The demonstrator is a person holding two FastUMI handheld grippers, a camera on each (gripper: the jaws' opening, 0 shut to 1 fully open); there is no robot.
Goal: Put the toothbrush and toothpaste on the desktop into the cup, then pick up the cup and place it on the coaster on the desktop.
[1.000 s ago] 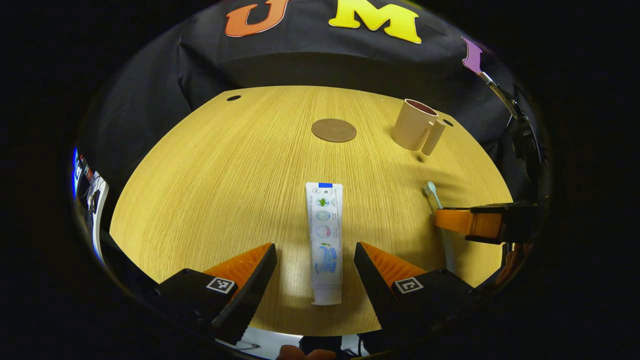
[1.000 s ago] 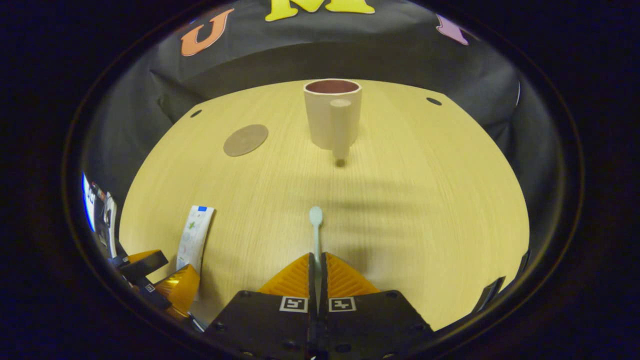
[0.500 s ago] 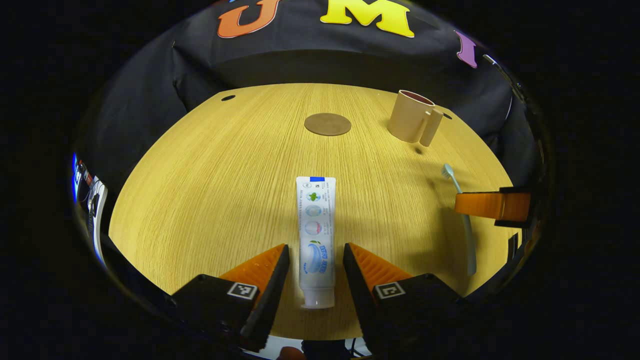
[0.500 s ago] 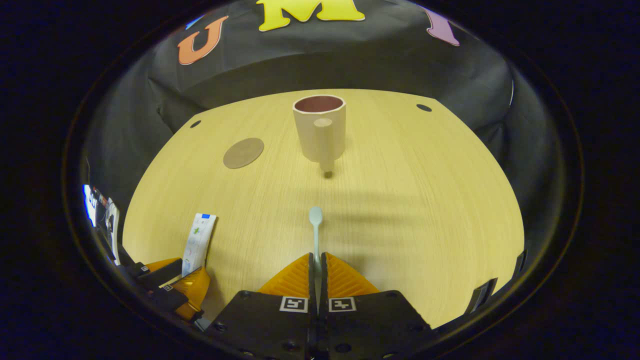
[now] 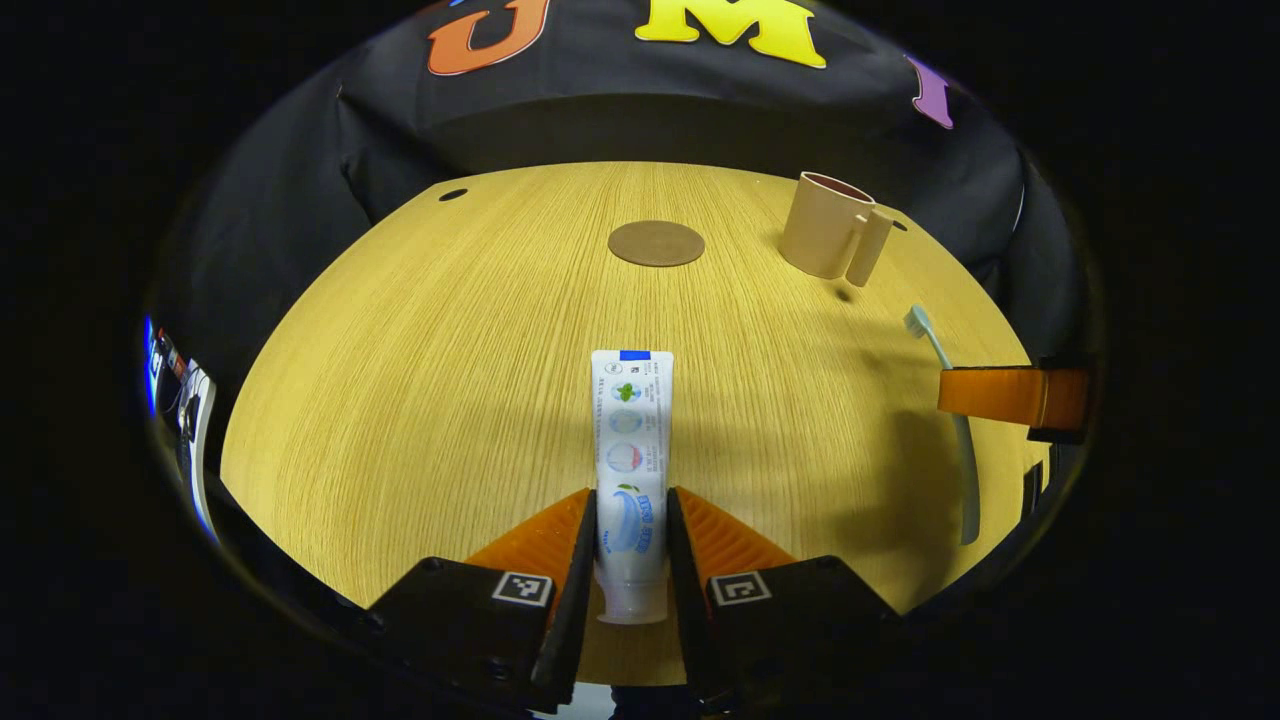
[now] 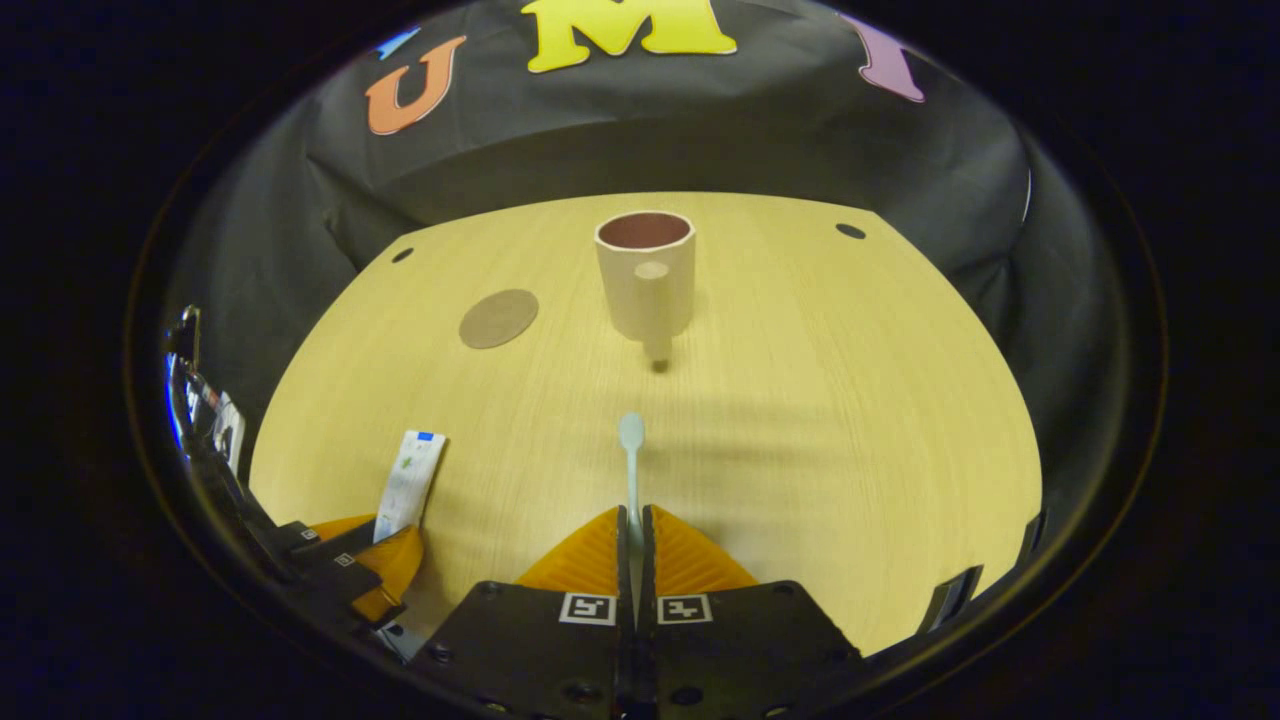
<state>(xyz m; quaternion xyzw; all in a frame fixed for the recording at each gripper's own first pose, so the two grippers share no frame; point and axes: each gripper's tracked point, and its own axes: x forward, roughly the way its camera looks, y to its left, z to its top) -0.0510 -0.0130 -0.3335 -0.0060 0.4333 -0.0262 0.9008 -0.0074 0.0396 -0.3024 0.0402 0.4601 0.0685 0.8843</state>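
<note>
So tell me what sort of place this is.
Likely a recording booth, not a home: a bare wooden table backed by black cloth, set with just a cup, coaster, toothpaste and toothbrush.

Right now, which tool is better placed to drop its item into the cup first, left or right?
Probably the right tool. It is shut on the toothbrush, which is lifted and points straight at the cup ahead. The left tool grips the toothpaste, and the cup stands far off to its right.
</note>
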